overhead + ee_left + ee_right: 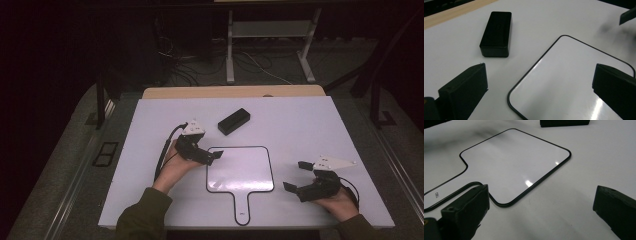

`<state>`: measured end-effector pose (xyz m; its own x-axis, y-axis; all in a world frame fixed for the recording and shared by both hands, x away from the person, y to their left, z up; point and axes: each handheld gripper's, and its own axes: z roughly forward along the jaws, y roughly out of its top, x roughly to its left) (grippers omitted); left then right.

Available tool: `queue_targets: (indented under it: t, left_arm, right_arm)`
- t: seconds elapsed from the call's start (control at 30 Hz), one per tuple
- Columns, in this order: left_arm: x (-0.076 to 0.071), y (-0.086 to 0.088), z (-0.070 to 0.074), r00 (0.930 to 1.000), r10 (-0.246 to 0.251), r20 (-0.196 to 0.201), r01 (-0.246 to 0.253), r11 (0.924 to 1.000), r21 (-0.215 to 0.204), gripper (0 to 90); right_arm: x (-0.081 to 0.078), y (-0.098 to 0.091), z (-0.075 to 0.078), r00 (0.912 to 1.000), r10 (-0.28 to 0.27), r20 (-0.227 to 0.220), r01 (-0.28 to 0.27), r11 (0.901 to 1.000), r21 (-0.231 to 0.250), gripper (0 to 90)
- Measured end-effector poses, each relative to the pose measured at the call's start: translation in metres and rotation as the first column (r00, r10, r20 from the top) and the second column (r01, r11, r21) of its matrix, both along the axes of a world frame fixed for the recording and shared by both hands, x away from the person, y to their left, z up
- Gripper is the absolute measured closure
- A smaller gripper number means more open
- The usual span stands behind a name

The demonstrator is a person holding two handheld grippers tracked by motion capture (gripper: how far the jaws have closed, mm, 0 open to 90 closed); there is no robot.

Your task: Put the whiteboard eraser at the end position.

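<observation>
table: white top (310, 125), wooden strip along the far edge
board: white paddle-shaped whiteboard (240, 169) with black rim lay flat near the middle of the near edge, handle pointing at that edge; surface blank and glossy (514, 157)
box: black rectangular box (234, 121) sat past the board's far left corner, angled, apart from the board; also seen lying flat in left gripper view (496, 33)
left gripper: (214, 156) held in left hand (175, 167), at the board's far left corner; jaws spread wide, nothing between them; board corner showed in the gap in its own view (536, 90)
right gripper: (296, 176) held in right hand (340, 202) near the table's near right corner, just right of the board; jaws wide apart and empty; tips pointed toward the board's right edge (541, 212)
contact: neither gripper touched board or box
</observation>
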<state>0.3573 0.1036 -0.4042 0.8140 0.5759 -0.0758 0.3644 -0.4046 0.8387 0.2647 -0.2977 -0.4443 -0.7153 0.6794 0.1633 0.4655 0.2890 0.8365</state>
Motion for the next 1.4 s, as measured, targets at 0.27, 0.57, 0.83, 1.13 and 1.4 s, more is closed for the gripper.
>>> queue_targets:
  t: [0.27,0.57,0.83,1.13,1.4]
  left_arm:
    - [-0.028,0.016,-0.003,0.9999,-0.009,0.013,0.009,0.9990,-0.044,0.0]
    - [-0.056,0.030,-0.010,0.9996,-0.005,0.030,0.006,0.9989,-0.046,0.0]
    - [-0.076,0.046,-0.022,0.9998,0.011,0.017,-0.010,0.9984,-0.055,0.0]
    - [-0.088,0.057,-0.032,0.9997,0.015,0.017,-0.014,0.9984,-0.054,0.0]
    - [-0.087,0.061,-0.037,0.9996,0.028,-0.003,-0.028,0.9980,-0.057,0.0]
  right_arm:
    - [0.000,0.001,0.000,1.0000,0.003,0.000,-0.003,1.0000,-0.003,0.0]
    - [-0.001,0.001,0.000,1.0000,0.005,-0.001,-0.005,1.0000,-0.007,0.0]
    - [-0.001,0.001,0.000,1.0000,0.004,0.000,-0.004,1.0000,-0.006,0.0]
    - [-0.001,0.001,0.000,1.0000,0.004,0.003,-0.004,1.0000,-0.008,0.0]
    - [-0.001,0.000,0.000,1.0000,0.002,0.004,-0.002,1.0000,-0.009,0.0]
